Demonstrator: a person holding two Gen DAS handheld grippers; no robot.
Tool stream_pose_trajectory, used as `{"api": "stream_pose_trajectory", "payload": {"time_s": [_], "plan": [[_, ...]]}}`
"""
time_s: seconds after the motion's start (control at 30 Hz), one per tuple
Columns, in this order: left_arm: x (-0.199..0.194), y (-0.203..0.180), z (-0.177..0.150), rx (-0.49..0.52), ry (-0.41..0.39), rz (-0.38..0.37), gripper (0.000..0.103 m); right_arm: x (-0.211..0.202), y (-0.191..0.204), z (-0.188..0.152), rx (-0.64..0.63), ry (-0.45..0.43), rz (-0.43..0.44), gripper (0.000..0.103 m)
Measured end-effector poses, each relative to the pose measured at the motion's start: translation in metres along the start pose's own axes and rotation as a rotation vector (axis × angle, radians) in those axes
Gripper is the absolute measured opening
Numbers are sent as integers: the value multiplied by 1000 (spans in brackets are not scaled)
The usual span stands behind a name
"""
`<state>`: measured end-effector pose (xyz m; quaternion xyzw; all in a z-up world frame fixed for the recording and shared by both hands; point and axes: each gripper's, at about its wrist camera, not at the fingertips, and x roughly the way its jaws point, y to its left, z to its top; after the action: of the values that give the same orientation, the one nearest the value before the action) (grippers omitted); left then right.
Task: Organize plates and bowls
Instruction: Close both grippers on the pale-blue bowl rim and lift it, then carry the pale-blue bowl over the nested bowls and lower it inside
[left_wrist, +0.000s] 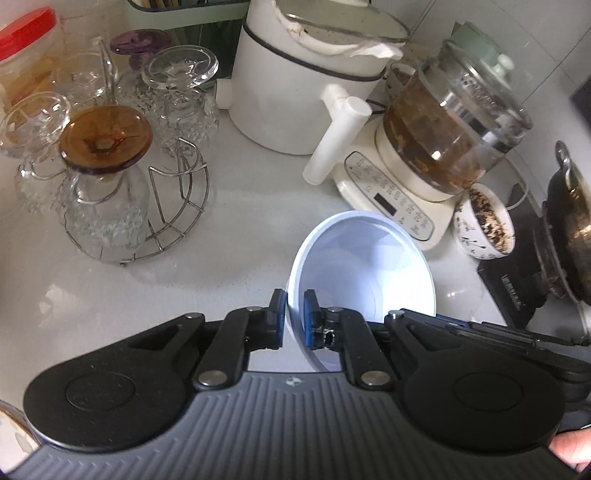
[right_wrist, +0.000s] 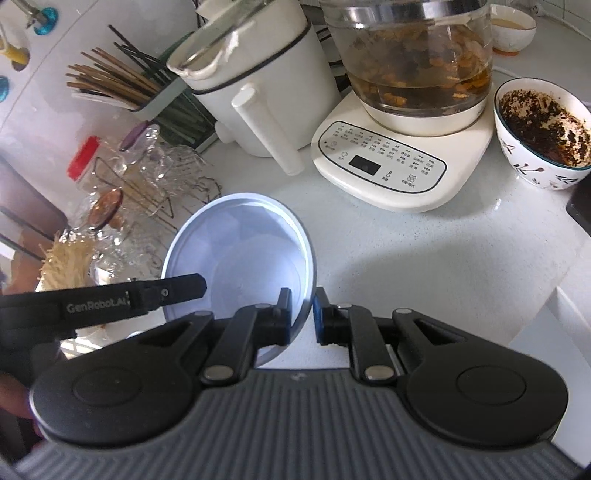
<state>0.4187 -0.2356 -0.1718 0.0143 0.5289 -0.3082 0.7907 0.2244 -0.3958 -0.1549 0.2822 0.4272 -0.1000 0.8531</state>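
Left wrist: bowl (left_wrist: 364, 266) rim between pads

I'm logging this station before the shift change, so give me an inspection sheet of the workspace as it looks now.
Surface: white countertop, bare in the middle.
Job's things: one white bowl, empty, held up by opposite rim edges.
Clutter: wire rack of upturned glasses, white pot, glass kettle on its base, dirty patterned bowl, chopstick holder.
Grippers: left hand-held gripper shut on the bowl's rim; right hand-held gripper shut on the other rim edge.
Cables: thin cord behind the kettle.
Surroundings: stove with pan at right.
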Motion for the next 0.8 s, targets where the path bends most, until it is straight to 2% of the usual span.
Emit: {"api": "stream_pose_trajectory", "payload": {"time_s": [0.2,0.3,0.5,0.8], "plan": [[-25,-1,-12,-11,-45,-30,12,-20,6,-5,-14,-37,14,14],[-37,-4,-15,-15,-42,-22,12,-29,10,-6,-14,-44,25,14],[-71,-9,-21,3,-94,-14,12,-54,24,-9,-33,-90,53,15],[-100,10,-31,-48,-159,-11,12,-59,48,-7,-110,-95,97,15]]}}
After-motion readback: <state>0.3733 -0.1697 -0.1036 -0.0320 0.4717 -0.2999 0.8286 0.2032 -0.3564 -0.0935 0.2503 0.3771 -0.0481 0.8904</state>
